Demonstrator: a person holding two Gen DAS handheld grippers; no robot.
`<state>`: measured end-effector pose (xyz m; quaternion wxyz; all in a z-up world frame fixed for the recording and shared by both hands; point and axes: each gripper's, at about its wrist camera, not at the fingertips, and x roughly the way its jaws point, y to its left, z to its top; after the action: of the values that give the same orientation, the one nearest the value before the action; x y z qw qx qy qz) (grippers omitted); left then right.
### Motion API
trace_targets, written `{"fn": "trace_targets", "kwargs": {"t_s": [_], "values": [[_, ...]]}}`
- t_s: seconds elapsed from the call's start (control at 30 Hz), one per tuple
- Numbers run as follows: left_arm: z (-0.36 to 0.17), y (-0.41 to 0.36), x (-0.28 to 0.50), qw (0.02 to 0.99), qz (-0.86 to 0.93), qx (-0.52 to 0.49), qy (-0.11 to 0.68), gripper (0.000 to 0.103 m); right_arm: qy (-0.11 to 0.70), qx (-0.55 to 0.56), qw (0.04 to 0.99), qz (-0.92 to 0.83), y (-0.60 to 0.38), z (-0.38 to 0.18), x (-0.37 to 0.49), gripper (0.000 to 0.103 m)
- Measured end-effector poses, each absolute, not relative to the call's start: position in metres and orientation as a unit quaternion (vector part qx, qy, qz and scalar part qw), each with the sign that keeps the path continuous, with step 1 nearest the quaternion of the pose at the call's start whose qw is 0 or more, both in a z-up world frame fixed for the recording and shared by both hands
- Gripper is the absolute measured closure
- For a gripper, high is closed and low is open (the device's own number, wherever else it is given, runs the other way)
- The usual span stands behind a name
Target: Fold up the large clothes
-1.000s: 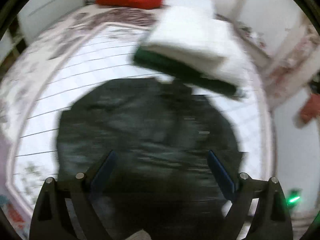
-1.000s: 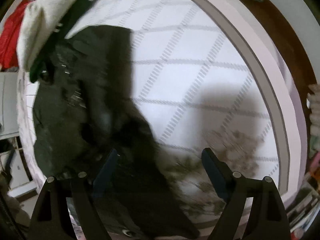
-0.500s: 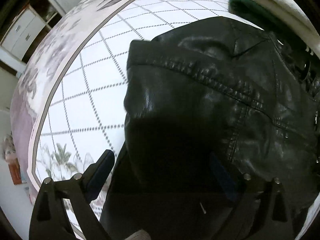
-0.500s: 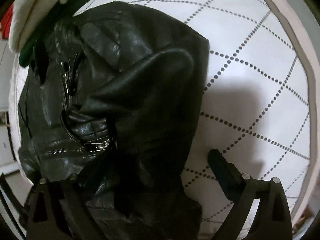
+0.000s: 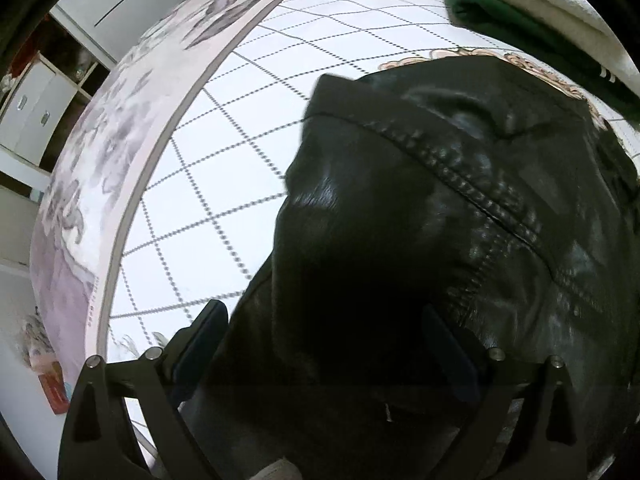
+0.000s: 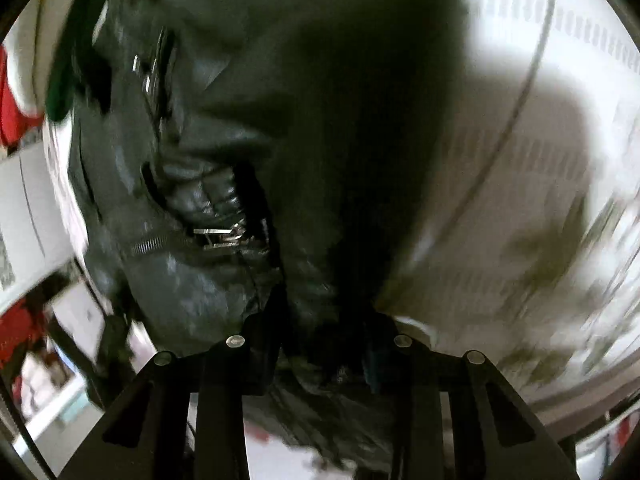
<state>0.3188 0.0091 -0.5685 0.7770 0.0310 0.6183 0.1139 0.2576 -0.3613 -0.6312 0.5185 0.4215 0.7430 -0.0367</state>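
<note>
A black leather jacket (image 5: 440, 208) lies on a white bed cover with a dotted grid (image 5: 224, 184). My left gripper (image 5: 324, 336) is open, low over the jacket's left shoulder and sleeve, one finger each side of the fabric. In the right wrist view the same jacket (image 6: 208, 208) fills the left and middle, its zip showing. My right gripper (image 6: 320, 328) is shut on a fold of the jacket's right side; the view is blurred.
A folded stack of green (image 5: 500, 12) and white (image 5: 552, 4) clothes sits beyond the jacket's collar. The cover's floral border (image 5: 120, 128) runs along the bed's left edge, with white drawers (image 5: 36, 116) beyond. Red cloth (image 6: 12, 92) shows at the far left.
Both grippers dropped from above the bed down onto the jacket. My right gripper went from open to shut on the jacket's right side. My left gripper stayed open.
</note>
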Motion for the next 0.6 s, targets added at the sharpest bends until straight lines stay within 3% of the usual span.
{"fn": "trace_targets", "kwargs": {"t_s": [0.07,0.13,0.2,0.3,0.53,0.57,0.6], "values": [[-0.567,0.013,0.316,0.774,0.114,0.036,0.621,0.003,0.767,0.398,0.503,-0.001,-0.346,-0.632,0.248,0.062],[-0.562,0.013,0.31,0.774,0.115,0.035,0.622,0.003,0.785,0.365,0.501,0.02,-0.337,-0.627,0.241,0.05],[-0.554,0.006,0.299,0.771,0.11,0.035,0.626,0.003,0.777,0.351,0.522,0.015,-0.342,-0.615,0.239,0.045],[-0.541,-0.015,0.275,0.776,0.093,0.042,0.622,0.003,0.747,0.338,0.572,-0.037,-0.367,-0.595,0.238,0.028],[-0.579,-0.046,0.25,0.756,0.081,0.07,0.645,0.003,0.7,0.404,0.585,-0.073,-0.41,-0.613,0.249,0.026],[-0.584,-0.045,0.254,0.752,0.079,0.061,0.652,0.001,0.692,0.405,0.593,-0.069,-0.409,-0.613,0.252,0.029],[-0.588,-0.042,0.258,0.749,0.078,0.05,0.656,0.0,0.685,0.406,0.601,-0.059,-0.407,-0.611,0.255,0.05]]}}
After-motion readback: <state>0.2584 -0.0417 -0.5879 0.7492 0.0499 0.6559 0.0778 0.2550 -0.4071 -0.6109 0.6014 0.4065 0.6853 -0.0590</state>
